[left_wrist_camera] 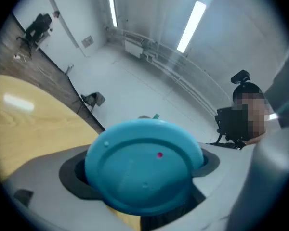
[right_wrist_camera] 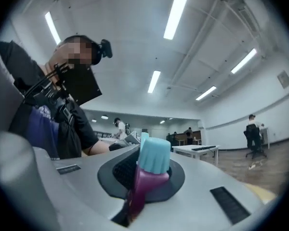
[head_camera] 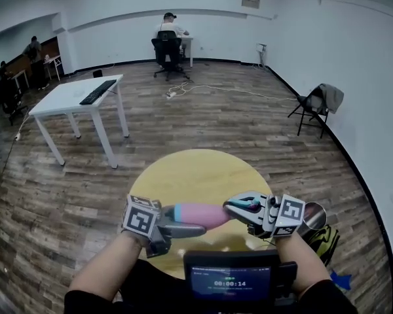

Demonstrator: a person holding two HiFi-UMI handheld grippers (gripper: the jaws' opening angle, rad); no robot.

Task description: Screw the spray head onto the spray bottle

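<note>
**A:** Where is the spray bottle (head_camera: 200, 214) right now?

**B:** I'm holding it up over the round yellow tabletop (head_camera: 196, 172), lying on its side. My left gripper (head_camera: 173, 225) has its fingers (left_wrist_camera: 33, 182) squeezed tight on the bottle's blue bottom (left_wrist_camera: 144, 165).

**A:** And the spray head (head_camera: 243, 206)?

**B:** That's in my right gripper (head_camera: 254, 216). Its fingers are clamped on the head, just below the blue collar (right_wrist_camera: 154, 155). The head sits right at the bottle's neck. I think they touch, but I can't tell how far it is screwed on.

**A:** How do you twist it on well?

**B:** I think I should hold the bottle still with the left side and line the two up straight. Then I turn the head slowly. If the head tips, it could go on crooked and get stuck. I would not squeeze harder, because the bottle might slip or bend. I'd stop when the collar feels snug.
</note>
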